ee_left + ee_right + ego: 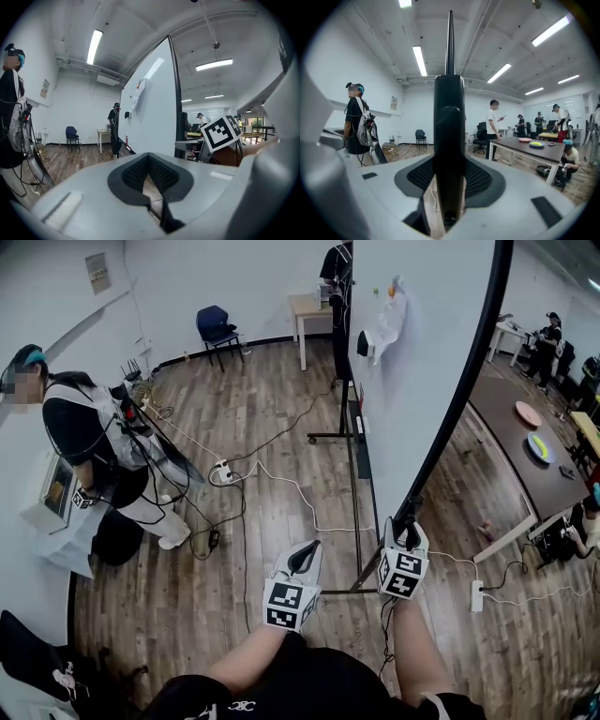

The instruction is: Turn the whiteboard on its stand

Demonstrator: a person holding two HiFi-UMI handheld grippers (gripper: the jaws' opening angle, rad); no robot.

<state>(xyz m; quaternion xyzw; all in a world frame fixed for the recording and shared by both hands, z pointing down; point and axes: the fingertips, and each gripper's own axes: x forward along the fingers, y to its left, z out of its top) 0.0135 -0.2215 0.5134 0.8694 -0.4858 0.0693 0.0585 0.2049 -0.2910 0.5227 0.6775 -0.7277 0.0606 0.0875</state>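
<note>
Head view. The whiteboard (412,381) stands nearly edge-on ahead of the person, its white face to the left and its black frame (469,381) along the right. The stand (356,456) runs along the wood floor (262,409) below it. The right gripper (405,535) grips the lower end of the frame. The left gripper (307,549) hangs just to its left, clear of the board. Cables (281,484) trail over the floor. A seated person (84,456) is at far left, and a brown table (525,446) is beyond the board on the right.

Left gripper view. The left gripper (149,157) has its jaw tips together and nothing between them. The whiteboard (150,108) rises ahead and slightly right. The right gripper's marker cube (220,132) shows by the board's near edge. A blue chair (71,133) stands by the far wall.

Right gripper view. The right gripper (449,187) is clenched on the whiteboard's frame (449,131), which runs upright between the pads. The table (520,145) lies to the right.
</note>
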